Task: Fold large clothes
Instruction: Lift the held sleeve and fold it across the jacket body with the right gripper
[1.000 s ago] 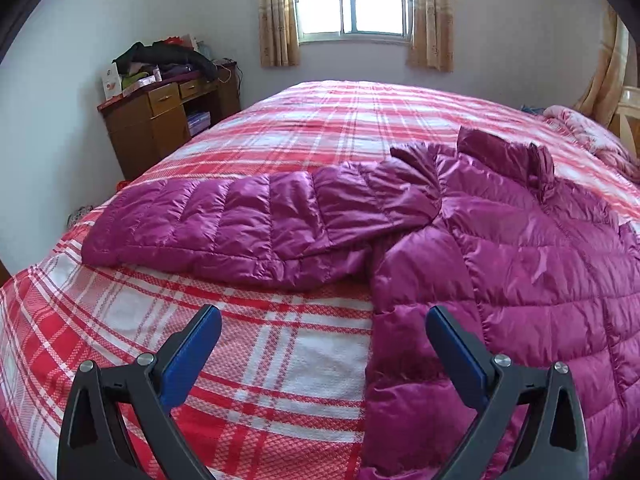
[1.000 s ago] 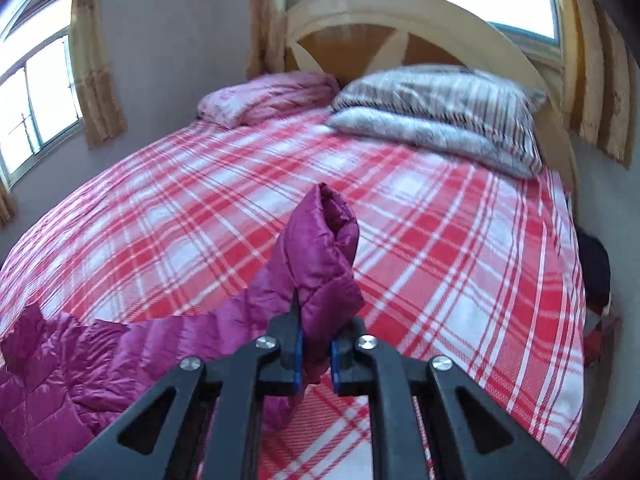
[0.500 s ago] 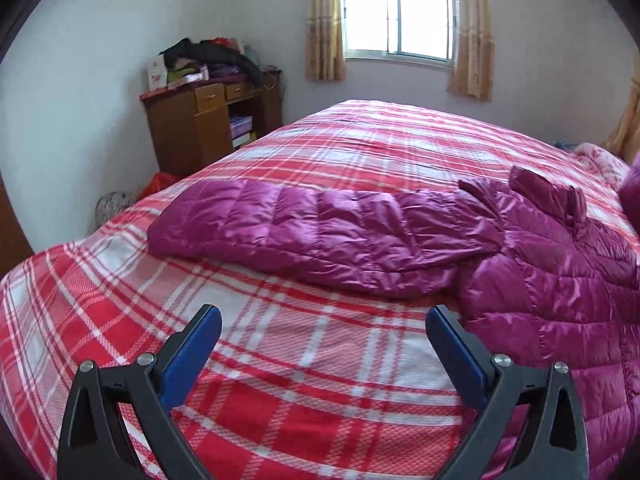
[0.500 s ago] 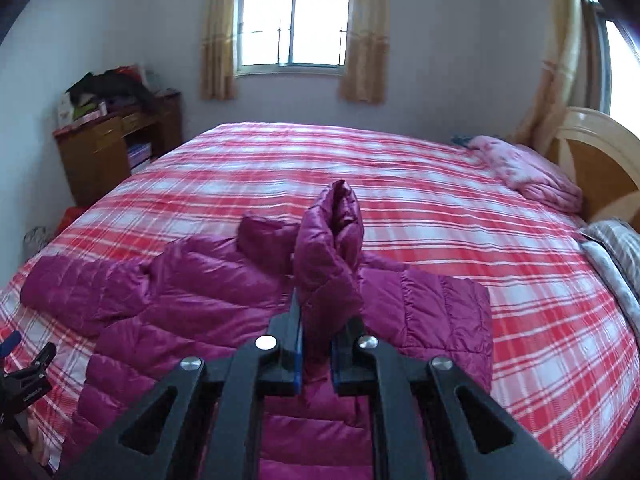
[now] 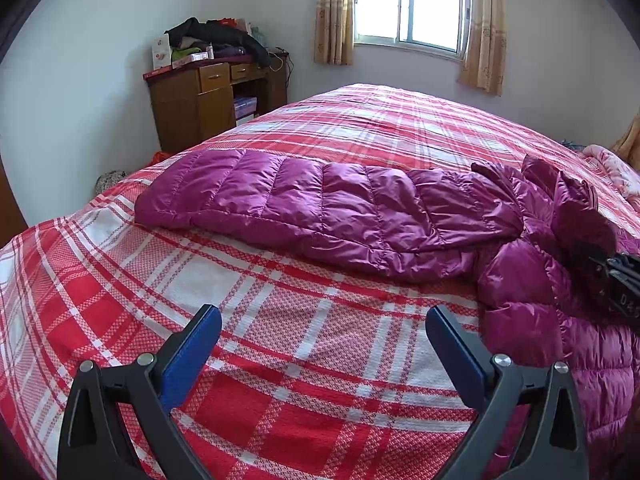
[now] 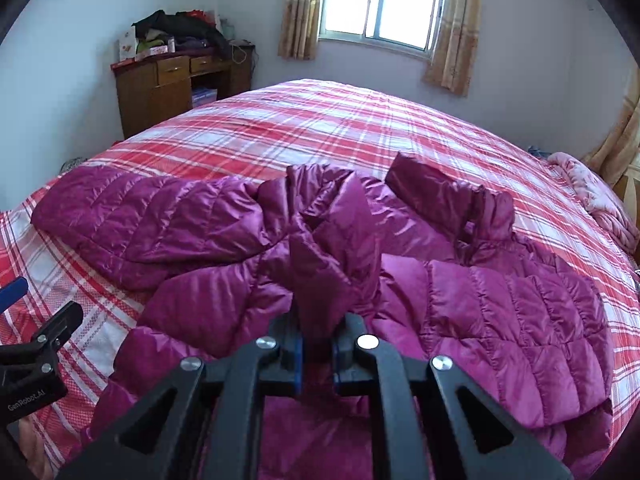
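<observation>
Pale walls, curtained bright window (image 5: 408, 2), cluttered wooden desk (image 5: 208, 100).

Both wrist cameras looked down close over the bed (image 5: 360, 120) toward the window (image 6: 380, 4), sharing the jacket (image 6: 480, 300) and cabinet (image 5: 200, 104).

"genrobot.ai" is printed on the left gripper (image 6: 12, 294).

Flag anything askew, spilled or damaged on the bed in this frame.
Nothing damaged or spilled. The magenta quilted down jacket lies mid-fold on the red plaid bedspread: one sleeve lies stretched sideways, the other is bunched in the shut right gripper over the jacket's body. The left gripper is open, empty.
</observation>
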`<state>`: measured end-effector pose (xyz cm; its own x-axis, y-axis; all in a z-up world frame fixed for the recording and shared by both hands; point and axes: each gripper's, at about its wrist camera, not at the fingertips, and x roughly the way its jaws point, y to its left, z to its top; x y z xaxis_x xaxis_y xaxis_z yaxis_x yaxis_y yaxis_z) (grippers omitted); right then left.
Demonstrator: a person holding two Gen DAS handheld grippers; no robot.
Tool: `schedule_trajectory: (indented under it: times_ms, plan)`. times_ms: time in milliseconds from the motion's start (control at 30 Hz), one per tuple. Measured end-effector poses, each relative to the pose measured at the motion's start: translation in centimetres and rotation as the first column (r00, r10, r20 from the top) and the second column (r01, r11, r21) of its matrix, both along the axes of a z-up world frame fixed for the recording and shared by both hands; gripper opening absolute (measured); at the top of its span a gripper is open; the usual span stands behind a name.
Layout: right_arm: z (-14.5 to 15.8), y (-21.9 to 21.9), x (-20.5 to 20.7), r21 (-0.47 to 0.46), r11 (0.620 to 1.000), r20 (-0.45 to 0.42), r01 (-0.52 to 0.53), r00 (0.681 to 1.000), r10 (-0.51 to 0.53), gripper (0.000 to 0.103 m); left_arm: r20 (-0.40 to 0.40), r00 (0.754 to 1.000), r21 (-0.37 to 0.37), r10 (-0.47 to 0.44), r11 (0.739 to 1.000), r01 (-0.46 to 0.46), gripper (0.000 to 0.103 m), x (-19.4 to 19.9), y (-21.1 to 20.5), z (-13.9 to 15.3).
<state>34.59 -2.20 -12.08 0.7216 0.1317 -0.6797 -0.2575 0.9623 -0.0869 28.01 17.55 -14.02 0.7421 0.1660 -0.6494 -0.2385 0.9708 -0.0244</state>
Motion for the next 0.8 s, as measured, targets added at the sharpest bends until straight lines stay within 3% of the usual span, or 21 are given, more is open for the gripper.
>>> schedule_trajectory:
  times_ms: [100, 167, 200, 233, 367, 500, 567, 600, 633, 700, 800]
  plan:
    - [-0.8, 0.6, 0.6, -0.027, 1.000, -0.021, 0.002, 1.000, -0.002, 0.018, -0.004, 1.000, -0.006, 0.003, 1.000, -0.003, 0.102, 0.1, 0.1, -0.2]
    - [-1.0, 1.4, 0.8, -0.048, 0.999, -0.039, -0.018, 0.999, 0.016, 0.040, -0.014, 1.000, -0.010, 0.003, 1.000, -0.003, 0.102, 0.2, 0.1, -0.4]
    - [-1.2, 1.7, 0.9, -0.051, 0.998, -0.047, -0.031, 0.998, 0.029, 0.065, -0.019, 1.000, -0.012, 0.004, 1.000, -0.004, 0.102, 0.3, 0.1, -0.6]
    - [-1.3, 1.7, 0.9, -0.056, 0.998, -0.045, -0.033, 0.999, 0.031, 0.079, -0.022, 1.000, -0.013, 0.005, 1.000, -0.005, 0.102, 0.3, 0.2, -0.7]
    - [-0.4, 1.0, 0.5, 0.023, 0.996, -0.048, -0.084, 0.995, 0.085, 0.085, -0.029, 1.000, 0.002, 0.000, 1.000, 0.000, 0.102, 0.5, -0.1, -1.0]
    - [3.3, -2.9, -2.3, 0.185, 0.980, 0.037, -0.072, 0.997, 0.066, 0.085, -0.027, 1.000, 0.014, -0.008, 1.000, 0.009, 0.102, 0.5, -0.4, -0.8]
    - [4.9, -6.2, -3.5, 0.231, 0.972, 0.082, -0.032, 0.997, 0.014, 0.083, -0.027, 1.000, 0.024, -0.013, 1.000, 0.014, 0.102, 0.5, -0.7, -0.4]
    - [5.6, -8.4, -3.8, 0.239, 0.971, 0.097, 0.004, 0.995, -0.027, 0.069, -0.026, 1.000, 0.043, -0.017, 0.999, 0.018, 0.102, 0.5, -1.0, 0.0]
    - [5.9, -10.2, -3.8, 0.229, 0.972, 0.097, 0.048, 0.993, -0.072, 0.038, -0.022, 0.999, 0.073, -0.025, 0.997, 0.026, 0.102, 0.5, -1.6, 0.5]
    - [5.5, -14.4, -2.5, 0.165, 0.970, 0.052, 0.180, 0.980, -0.191, 0.004, -0.003, 0.998, 0.123, -0.064, 0.990, 0.064, 0.102, 0.7, -3.1, 1.9]
    - [3.2, -20.4, -0.5, 0.111, 0.929, -0.019, 0.353, 0.935, -0.353, 0.005, 0.030, 0.989, 0.144, -0.142, 0.980, 0.136, 0.102, 1.5, -5.8, 4.5]
